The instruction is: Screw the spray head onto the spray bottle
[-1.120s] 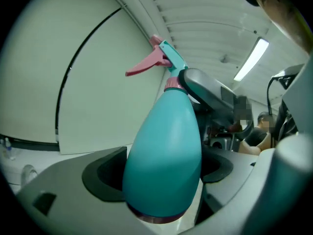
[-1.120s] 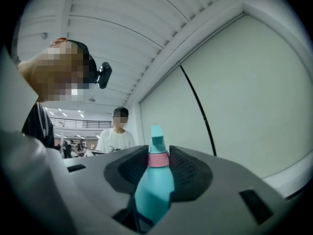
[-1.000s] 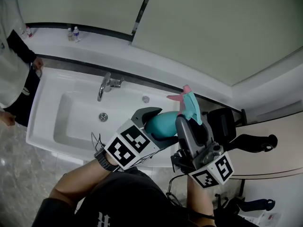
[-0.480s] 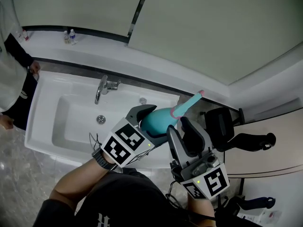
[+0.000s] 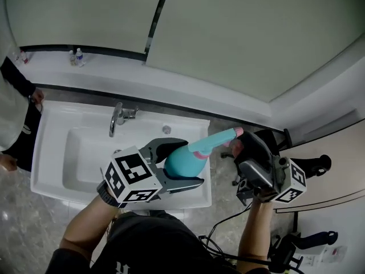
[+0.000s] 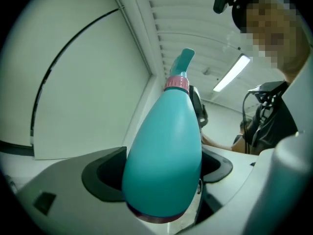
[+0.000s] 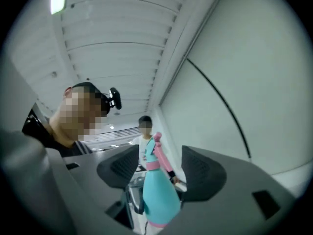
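Over the sink's front right corner: the spray bottle (image 5: 181,160) hangs tilted, with the spray head (image 5: 217,140) seated on its neck and pointing up and to the right.
Left gripper (image 5: 191,162): fingers pinch the bottle's wide teal body from both sides.
Right gripper (image 7: 160,170): fingers are spread and have just been opening; the bottle seems to sit just beyond their tips, untouched by the pads.
Gap: the right gripper is near the nozzle tip but apart from it, past the sink's right edge.
Sink (image 5: 43,153): the white basin stretches leftward from the bottle, with the faucet (image 5: 117,119) at its back rim.
Edges: a wall ledge (image 5: 188,87) runs behind, and a person (image 5: 14,113) stands at the sink's far left rim.
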Motion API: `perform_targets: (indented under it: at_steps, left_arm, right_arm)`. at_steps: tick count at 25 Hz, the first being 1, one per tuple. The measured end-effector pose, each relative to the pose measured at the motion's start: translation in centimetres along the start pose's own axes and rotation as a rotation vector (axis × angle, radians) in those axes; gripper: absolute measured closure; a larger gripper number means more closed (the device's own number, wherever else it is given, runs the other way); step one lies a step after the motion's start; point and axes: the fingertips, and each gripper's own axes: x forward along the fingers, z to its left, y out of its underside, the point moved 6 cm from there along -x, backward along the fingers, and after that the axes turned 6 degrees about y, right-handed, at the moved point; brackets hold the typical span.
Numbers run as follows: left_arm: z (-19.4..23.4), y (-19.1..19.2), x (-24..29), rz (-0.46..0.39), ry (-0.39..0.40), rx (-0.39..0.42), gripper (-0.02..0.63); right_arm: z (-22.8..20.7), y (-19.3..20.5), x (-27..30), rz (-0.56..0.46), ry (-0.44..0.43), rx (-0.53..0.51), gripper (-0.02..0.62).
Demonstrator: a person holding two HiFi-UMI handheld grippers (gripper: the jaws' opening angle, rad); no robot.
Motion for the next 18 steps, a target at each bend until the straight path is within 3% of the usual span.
perform_targets:
  at_steps: [2,5,8,18]
  left_arm:
    - [-0.3,0.3,-0.4,0.009,0.068,0.007,0.184]
    - [-0.9,0.4,-0.4,0.022,0.126,0.018,0.184]
    - [-1.6,0.1,0.3,0.035,0.147,0.018,0.184]
    - [-1.6,0.6,1.0,0.076,0.203,-0.002,0.184]
  right_arm:
    - [0.7,1.6,2.6,0.123,-0.140,-0.018,0.341]
    - [2.4,3.4,5.5,0.258,-0.235,-0.108,0.341]
    - [3.5,3.1,5.9,0.275,-0.290,-0.132,0.341]
    - [3.1,3.4,6.7,0.264,-0.341,-0.125,0.344]
